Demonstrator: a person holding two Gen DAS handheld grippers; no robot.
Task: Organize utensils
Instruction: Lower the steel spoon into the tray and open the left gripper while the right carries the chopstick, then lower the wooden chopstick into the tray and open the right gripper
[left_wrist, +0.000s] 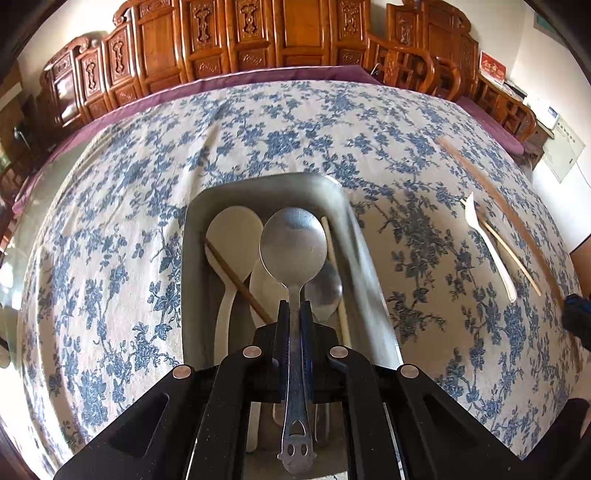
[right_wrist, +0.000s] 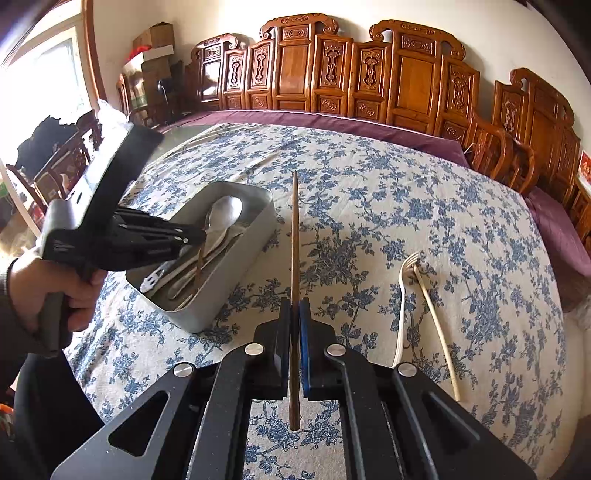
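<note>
Several utensils already lie in the metal tray (right_wrist: 229, 295); the left hand-held gripper (left_wrist: 294, 314) pinches a steel spoon (left_wrist: 293, 247) over it, the right hand-held gripper (right_wrist: 294, 314) pinches a dark chopstick (right_wrist: 294, 240), and a white fork (right_wrist: 402, 295) and pale chopstick (right_wrist: 439, 332) remain on the bench (right_wrist: 406, 206).

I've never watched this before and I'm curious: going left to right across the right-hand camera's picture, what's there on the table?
Person's hand → left gripper → metal tray → dark chopstick → white fork → pale chopstick.

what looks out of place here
A brown chopstick lies slantwise across the spoons in the tin, not lengthwise like the rest. A white fork and pale chopstick lie loose on the cloth.
</note>
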